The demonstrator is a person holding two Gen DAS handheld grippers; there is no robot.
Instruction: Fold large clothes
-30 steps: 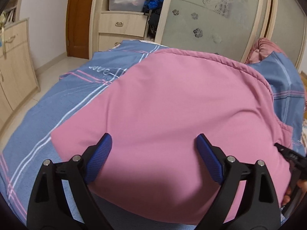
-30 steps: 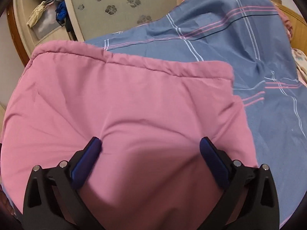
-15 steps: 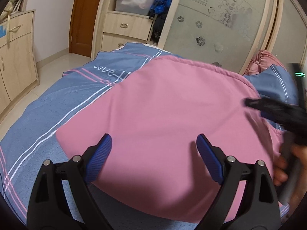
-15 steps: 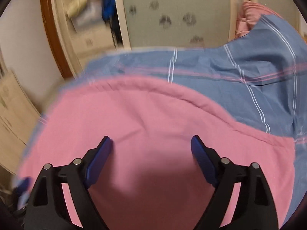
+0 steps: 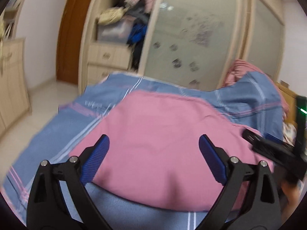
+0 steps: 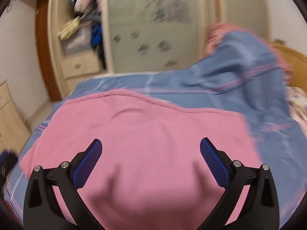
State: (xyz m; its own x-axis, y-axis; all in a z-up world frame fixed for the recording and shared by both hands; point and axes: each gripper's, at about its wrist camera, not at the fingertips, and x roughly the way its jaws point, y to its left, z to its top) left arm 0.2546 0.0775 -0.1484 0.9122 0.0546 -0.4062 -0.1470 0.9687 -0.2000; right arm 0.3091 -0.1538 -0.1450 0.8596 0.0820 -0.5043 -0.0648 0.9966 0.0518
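A folded pink garment (image 5: pixel 163 134) lies flat on a blue striped bedspread (image 5: pixel 63 134); it also shows in the right wrist view (image 6: pixel 144 143). My left gripper (image 5: pixel 153 153) is open and empty above the garment's near edge. My right gripper (image 6: pixel 150 153) is open and empty above the garment's near part. The right gripper shows as a black shape (image 5: pixel 272 149) at the right edge of the left wrist view, over the garment's right side.
A bunched part of the blue bedspread (image 6: pixel 239 72) rises at the back right with pink bedding behind it. A wardrobe with frosted sliding doors (image 5: pixel 191 38) and open shelves of clothes (image 5: pixel 122 25) stands beyond the bed. A wooden cabinet (image 5: pixel 11 80) stands at the left.
Both grippers have lifted and pulled back from the garment, so more of the room shows. The garment lies as before. Both stay open.
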